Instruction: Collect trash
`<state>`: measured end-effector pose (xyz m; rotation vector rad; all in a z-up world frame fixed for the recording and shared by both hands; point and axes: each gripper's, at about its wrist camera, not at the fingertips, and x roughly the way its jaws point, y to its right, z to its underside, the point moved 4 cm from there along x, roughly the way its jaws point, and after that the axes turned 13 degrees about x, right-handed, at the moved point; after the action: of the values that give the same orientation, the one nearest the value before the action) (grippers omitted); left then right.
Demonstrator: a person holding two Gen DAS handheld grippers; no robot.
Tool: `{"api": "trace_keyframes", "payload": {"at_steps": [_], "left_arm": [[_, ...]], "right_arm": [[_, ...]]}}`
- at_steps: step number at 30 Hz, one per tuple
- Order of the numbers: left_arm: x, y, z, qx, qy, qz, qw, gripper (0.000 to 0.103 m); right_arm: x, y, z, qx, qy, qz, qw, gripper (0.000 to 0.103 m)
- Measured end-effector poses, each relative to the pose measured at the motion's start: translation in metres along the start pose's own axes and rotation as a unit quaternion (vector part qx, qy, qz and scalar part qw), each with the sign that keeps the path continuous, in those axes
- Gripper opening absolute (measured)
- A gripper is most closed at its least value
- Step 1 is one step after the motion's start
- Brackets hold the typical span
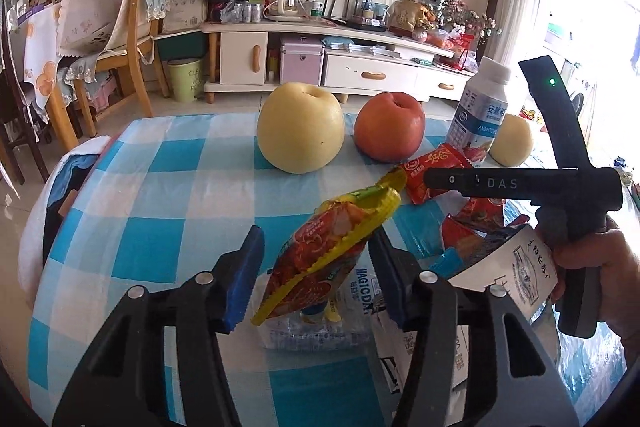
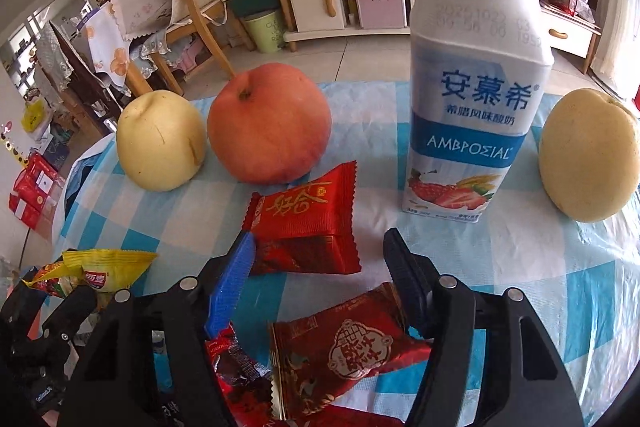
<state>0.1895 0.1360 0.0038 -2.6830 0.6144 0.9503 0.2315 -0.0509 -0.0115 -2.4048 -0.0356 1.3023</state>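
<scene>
Two claws work over the checked counter (image 1: 168, 163). Nearest, the left claw (image 1: 316, 279) stands wide open around a yellow-edged snack wrapper (image 1: 320, 255) that leans against its right finger. The right claw (image 2: 320, 281) gapes too, above a dark red wrapper (image 2: 352, 351), its blue pad touching a bright red wrapper (image 2: 308, 223). Beyond stand a pear (image 2: 160, 141), an apple (image 2: 269, 125), a yogurt bottle (image 2: 476, 75) and a second pear (image 2: 588, 155).

"AMBROSIAL" on yogurt bottle (image 2: 476, 67), "DAS" on right gripper (image 1: 520, 183), "MAGIC" on plastic pack (image 1: 362, 287)
</scene>
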Motion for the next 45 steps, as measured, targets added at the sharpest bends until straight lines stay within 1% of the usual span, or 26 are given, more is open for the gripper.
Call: {"api": "trace_keyframes", "payload": {"at_steps": [3,5,9,14,20,22,25,30,33,39,45], "left_arm": [[0.0,0.002,0.0,-0.002,0.0,0.001,1.0,0.043],[0.0,0.004,0.001,-0.006,-0.002,0.006,1.0,0.039],[-0.002,0.004,0.003,-0.011,-0.01,0.009,0.9998,0.036],[-0.007,0.005,0.009,-0.022,-0.017,0.018,0.9995,0.034],[-0.016,0.014,0.015,-0.031,-0.022,0.037,0.9986,0.032],[-0.02,0.019,0.017,-0.035,-0.023,0.05,0.9979,0.032],[-0.024,0.025,0.023,-0.042,-0.024,0.062,0.9969,0.031],[-0.038,0.04,0.028,-0.037,-0.024,0.075,0.9962,0.031],[-0.046,0.047,0.033,-0.042,-0.023,0.083,0.9954,0.031],[-0.063,0.06,0.041,-0.056,-0.018,0.098,0.9935,0.031],[-0.076,0.08,0.061,-0.066,-0.028,0.116,0.9907,0.031]], "right_arm": [[0.0,-0.001,0.0,0.001,-0.001,-0.01,1.0,0.056],[-0.001,-0.002,0.001,-0.005,0.0,-0.019,1.0,0.04],[-0.005,-0.008,0.004,-0.027,0.008,-0.024,0.999,0.032],[-0.014,-0.014,0.006,-0.048,0.015,-0.037,0.998,0.011],[-0.026,-0.018,0.013,-0.075,0.016,-0.043,0.996,0.007],[-0.03,-0.02,0.015,-0.081,0.014,-0.045,0.996,0.006],[-0.039,-0.027,0.018,-0.102,0.015,-0.042,0.994,0.006],[-0.065,-0.037,0.028,-0.133,0.022,-0.041,0.99,0.005],[-0.082,-0.037,0.035,-0.145,0.024,-0.035,0.989,0.003],[-0.119,-0.024,0.054,-0.142,0.024,-0.027,0.989,0.003],[-0.156,-0.009,0.076,-0.122,0.021,-0.02,0.992,0.003]]}}
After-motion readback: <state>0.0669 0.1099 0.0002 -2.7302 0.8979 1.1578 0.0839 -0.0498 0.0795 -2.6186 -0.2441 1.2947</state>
